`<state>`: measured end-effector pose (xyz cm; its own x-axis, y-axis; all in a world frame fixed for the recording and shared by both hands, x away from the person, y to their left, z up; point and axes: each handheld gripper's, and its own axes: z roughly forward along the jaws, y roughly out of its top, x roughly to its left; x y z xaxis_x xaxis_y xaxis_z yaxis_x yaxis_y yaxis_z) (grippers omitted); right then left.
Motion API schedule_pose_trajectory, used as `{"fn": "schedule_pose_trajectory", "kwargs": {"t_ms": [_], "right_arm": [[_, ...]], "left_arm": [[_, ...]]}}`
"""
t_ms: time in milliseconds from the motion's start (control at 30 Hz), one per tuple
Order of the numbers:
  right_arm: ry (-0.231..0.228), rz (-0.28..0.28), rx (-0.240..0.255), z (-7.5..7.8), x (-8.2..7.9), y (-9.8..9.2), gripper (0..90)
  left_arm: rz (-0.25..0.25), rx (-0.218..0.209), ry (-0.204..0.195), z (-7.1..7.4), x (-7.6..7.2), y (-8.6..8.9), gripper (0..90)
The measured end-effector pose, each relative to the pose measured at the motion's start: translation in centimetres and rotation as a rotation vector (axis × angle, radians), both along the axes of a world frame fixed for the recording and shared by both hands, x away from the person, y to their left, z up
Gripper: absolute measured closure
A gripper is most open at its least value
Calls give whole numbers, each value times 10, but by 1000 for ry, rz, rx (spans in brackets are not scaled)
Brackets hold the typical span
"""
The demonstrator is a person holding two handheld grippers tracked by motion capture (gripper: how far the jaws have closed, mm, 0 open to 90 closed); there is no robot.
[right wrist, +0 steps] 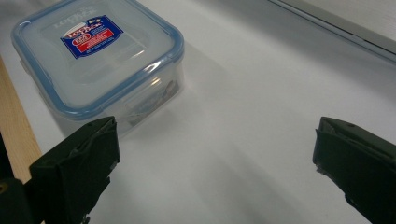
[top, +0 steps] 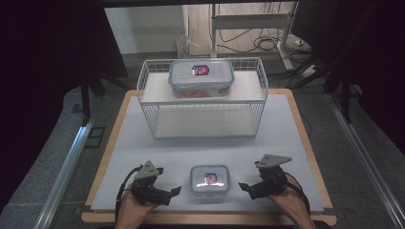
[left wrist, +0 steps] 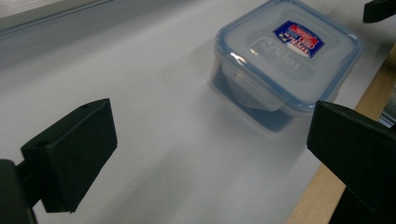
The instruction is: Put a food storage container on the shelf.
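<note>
Now flanking small lidded container (top: 209,180) at lower centre, left gripper (top: 175,191) and right gripper (top: 244,187) both gaping wide; looking light, rigid, slick — gripping opposite side walls.

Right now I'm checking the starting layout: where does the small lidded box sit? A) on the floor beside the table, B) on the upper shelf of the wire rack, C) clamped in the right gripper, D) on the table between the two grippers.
D: the small box rests on the table between the left gripper and right gripper, both open and clear of it.
</note>
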<state>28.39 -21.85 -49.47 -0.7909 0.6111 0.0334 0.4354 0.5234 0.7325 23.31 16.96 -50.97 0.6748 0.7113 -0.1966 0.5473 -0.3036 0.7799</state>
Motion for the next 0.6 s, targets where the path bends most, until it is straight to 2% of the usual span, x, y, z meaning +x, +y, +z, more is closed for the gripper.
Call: {"fn": "schedule_pose_trajectory", "kwargs": {"t_ms": [233,433,600], "right_arm": [[26,5,11,3,-3,8,13],[64,1,19,4,-3,15,0],[80,29,3,5,-3,23,23]], "left_arm": [[-25,19,24,-1,4,-16,55],[-59,-12,59,-2,13,-24,70],[-81,-31,77,-3,20,-31,69]]}}
